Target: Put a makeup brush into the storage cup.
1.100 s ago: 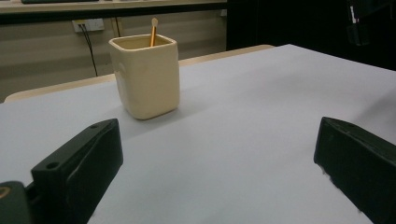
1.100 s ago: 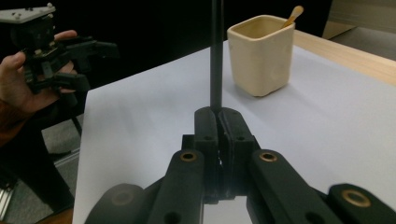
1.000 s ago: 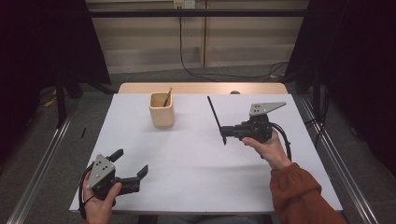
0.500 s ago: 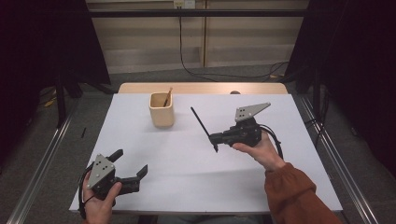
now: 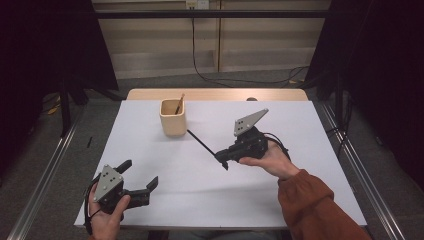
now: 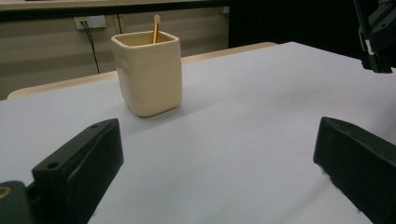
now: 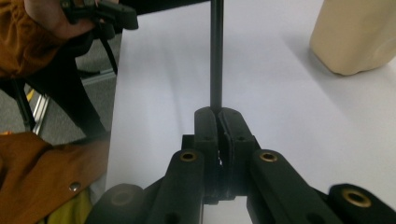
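A thin black stick (image 5: 202, 143) slants above the white table, its far tip near the right side of the beige cup (image 5: 173, 118), which stands upright holding an orange pencil (image 5: 179, 104).

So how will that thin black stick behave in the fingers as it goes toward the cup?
The black stick looks straight and unbent beyond the right gripper, so probably stiff and light. Held near one end, it may pivot. The cup looks squat, unlikely to tip.
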Tool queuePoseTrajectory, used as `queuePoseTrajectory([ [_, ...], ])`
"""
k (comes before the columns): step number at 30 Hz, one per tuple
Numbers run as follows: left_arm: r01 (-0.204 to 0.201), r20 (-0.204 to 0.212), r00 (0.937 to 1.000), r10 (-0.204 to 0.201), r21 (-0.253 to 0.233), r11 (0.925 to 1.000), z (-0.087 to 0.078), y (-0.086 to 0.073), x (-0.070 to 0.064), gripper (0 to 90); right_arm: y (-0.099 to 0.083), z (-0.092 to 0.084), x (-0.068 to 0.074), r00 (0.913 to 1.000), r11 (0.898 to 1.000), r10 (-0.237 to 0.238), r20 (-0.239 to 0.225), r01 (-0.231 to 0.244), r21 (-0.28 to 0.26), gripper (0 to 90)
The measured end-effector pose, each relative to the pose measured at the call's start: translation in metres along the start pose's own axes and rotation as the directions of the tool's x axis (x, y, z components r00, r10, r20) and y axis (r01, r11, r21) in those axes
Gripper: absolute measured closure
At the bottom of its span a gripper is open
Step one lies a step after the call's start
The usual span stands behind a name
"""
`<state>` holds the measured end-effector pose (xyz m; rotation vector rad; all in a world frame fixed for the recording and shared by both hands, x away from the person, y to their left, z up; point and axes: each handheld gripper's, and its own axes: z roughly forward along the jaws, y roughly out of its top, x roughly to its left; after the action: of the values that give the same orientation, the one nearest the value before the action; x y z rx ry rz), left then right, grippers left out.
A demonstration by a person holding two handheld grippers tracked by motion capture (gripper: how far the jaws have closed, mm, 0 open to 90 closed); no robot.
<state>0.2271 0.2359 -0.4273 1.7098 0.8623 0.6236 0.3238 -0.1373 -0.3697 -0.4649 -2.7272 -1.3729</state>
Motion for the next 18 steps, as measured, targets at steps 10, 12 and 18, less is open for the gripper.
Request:
queuePoseTrajectory([
  [10,0.0,0.0,1.0,0.0,0.0,1.0,0.0,0.0,0.0,1.5,0.01,0.012,0.004,0.9999,0.983,-0.016,-0.005,0.017,0.182,86.0],
  [12,0.001,0.0,1.0,-0.001,-0.001,1.0,0.0,0.0,0.0,1.4,0.011,0.013,0.005,0.9994,0.977,-0.035,-0.003,0.035,0.212,86.0],
  [18,0.002,-0.001,1.0,-0.002,0.003,1.0,0.0,0.0,0.001,1.5,0.01,0.018,0.003,0.9988,0.955,-0.049,-0.001,0.047,0.292,86.0],
])
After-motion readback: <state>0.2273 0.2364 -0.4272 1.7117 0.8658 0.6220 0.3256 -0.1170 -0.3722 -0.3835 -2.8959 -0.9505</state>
